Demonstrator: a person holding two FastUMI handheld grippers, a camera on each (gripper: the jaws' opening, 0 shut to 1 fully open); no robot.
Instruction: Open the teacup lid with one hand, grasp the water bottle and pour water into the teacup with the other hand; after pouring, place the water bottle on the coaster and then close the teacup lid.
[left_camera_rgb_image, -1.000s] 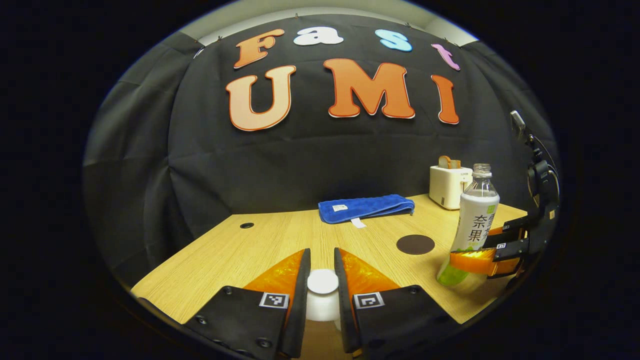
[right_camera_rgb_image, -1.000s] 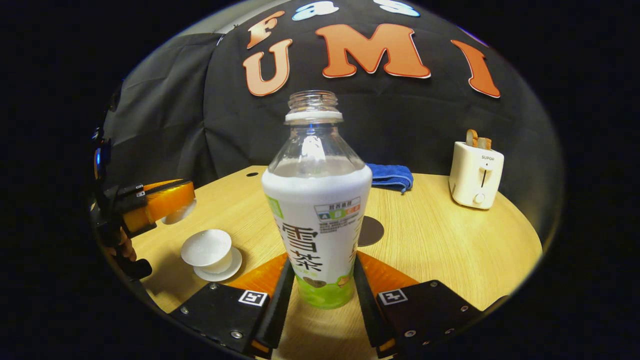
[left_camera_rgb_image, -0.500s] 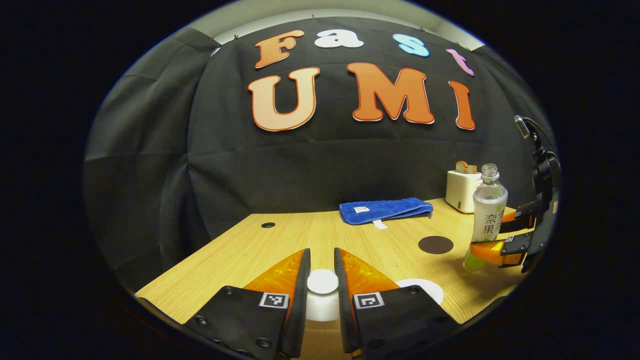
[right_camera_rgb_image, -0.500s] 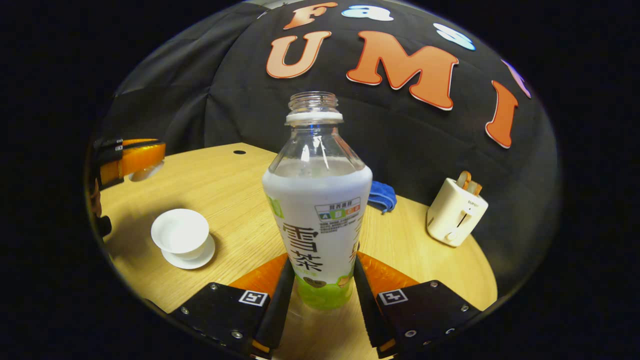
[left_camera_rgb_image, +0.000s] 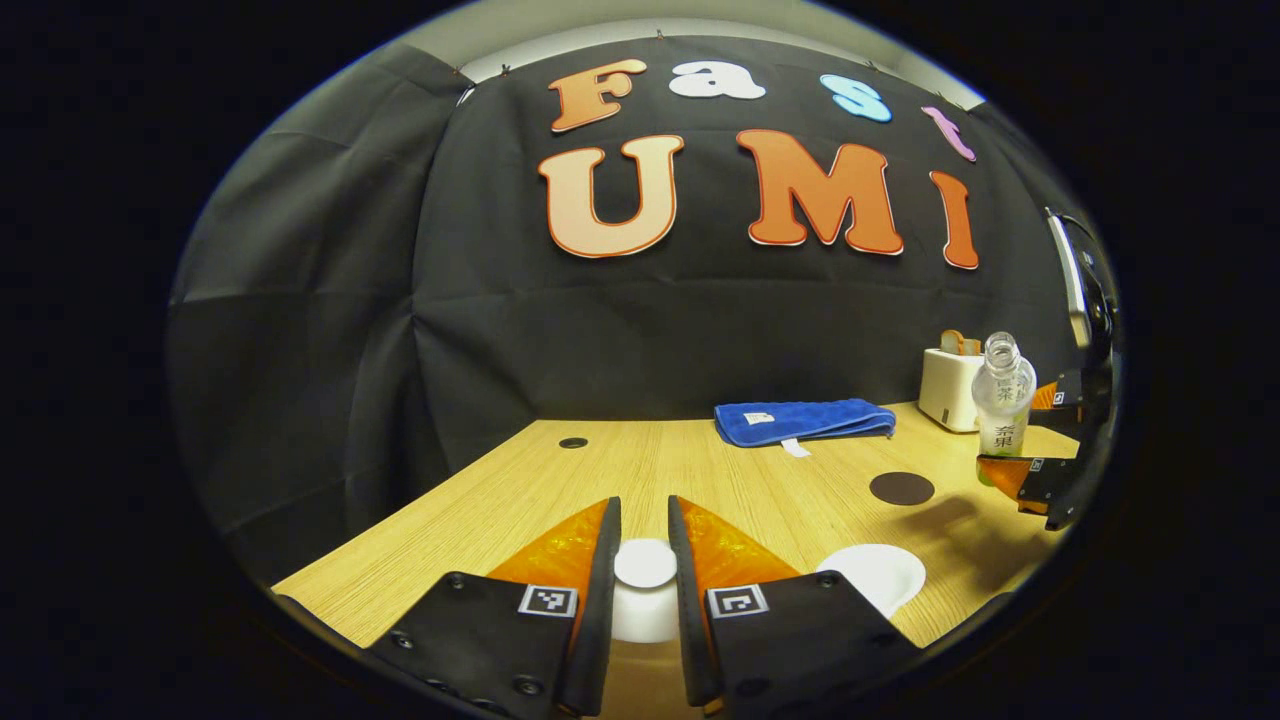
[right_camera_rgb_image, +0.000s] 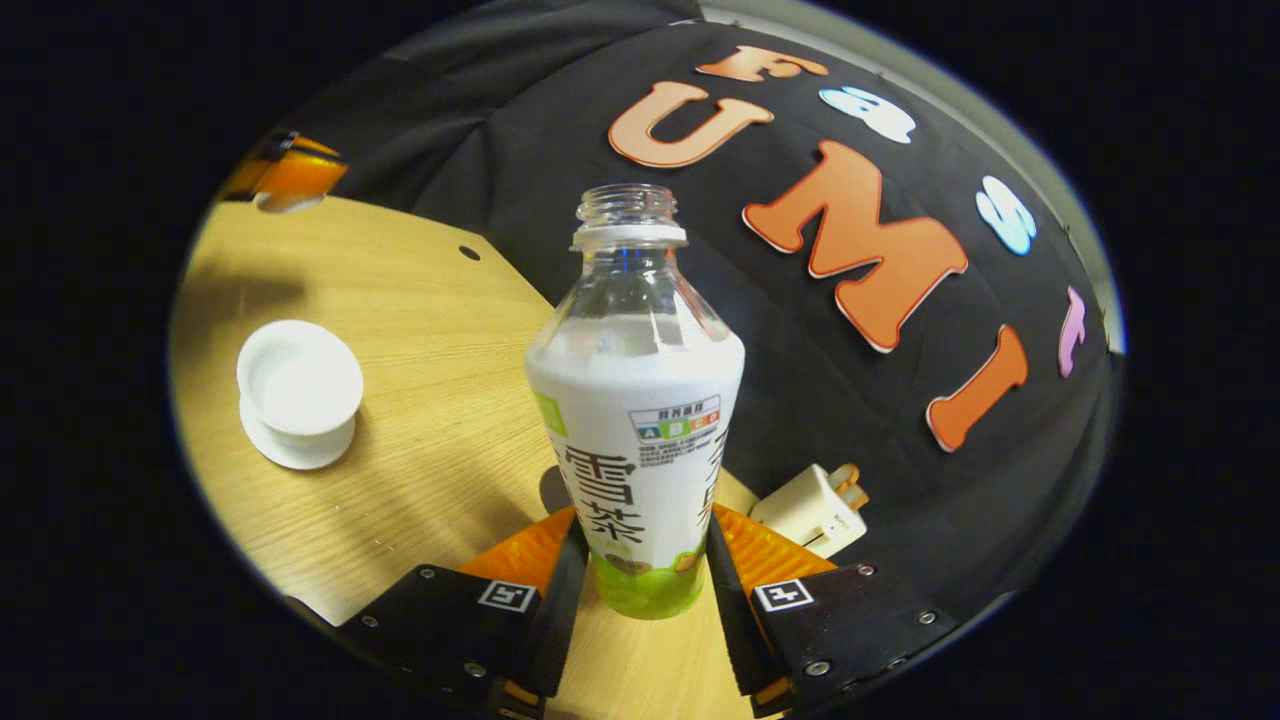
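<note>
In the left gripper view, the left gripper sits at the bottom centre, jaws clenched on the knob of the white lid; most of the lid is hidden behind the fingers. To its lower right the rim of the cup shows, partly cut off by a finger, so its contents cannot be made out here. Farther back on the table lie a blue towel and the dark round coaster, bare. At the right edge the right gripper holds the bottle off the table, with a toaster just behind it.

The right gripper view is strongly tilted. Its jaws are closed on the lower part of the bottle, which stands at frame centre, uncapped; the label hides most of the inside, and the liquid level is hard to judge. At the left the open cup rests on its saucer, showing a white inside; whether it holds water cannot be told. At the upper left, the left gripper is cut off by the edge, a pale lid beneath it. The toaster lies at lower right.
</note>
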